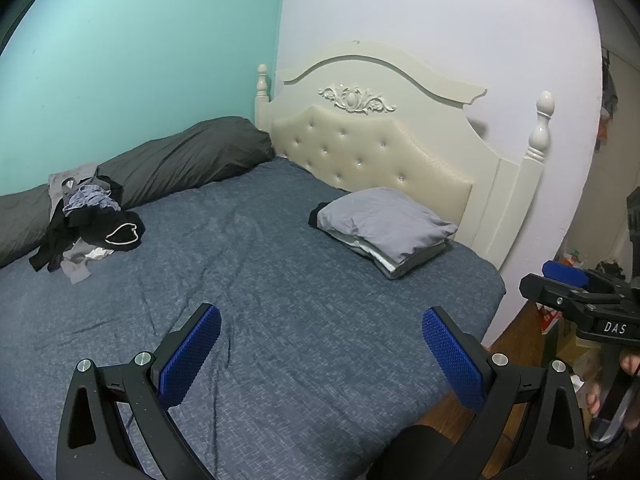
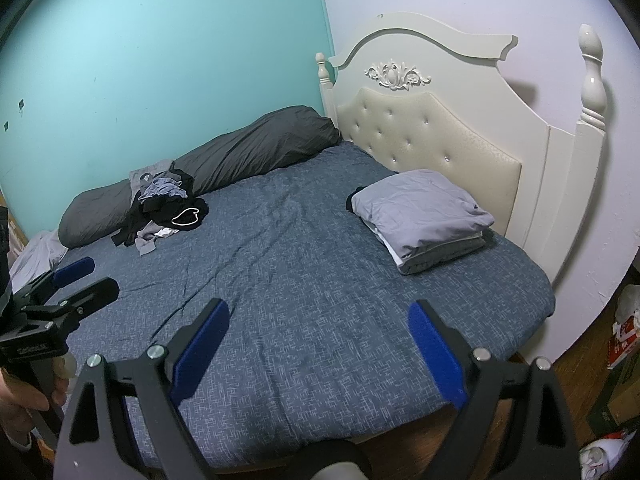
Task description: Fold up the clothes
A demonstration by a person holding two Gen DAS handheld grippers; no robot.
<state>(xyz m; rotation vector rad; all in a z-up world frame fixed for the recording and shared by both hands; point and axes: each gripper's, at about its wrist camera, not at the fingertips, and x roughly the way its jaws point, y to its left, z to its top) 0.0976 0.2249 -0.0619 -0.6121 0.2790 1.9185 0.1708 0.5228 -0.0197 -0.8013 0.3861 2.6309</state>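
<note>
Lying far beyond both spread grippers [image 1: 320, 316] [image 2: 318, 312]: unfolded clothes [image 1: 92, 220].

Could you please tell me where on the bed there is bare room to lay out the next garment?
The wide middle of the blue sheet is free, between the unfolded clothes pile and the folded stack, down to the near edge. It is crowded along the dark duvet beside the teal wall.
</note>
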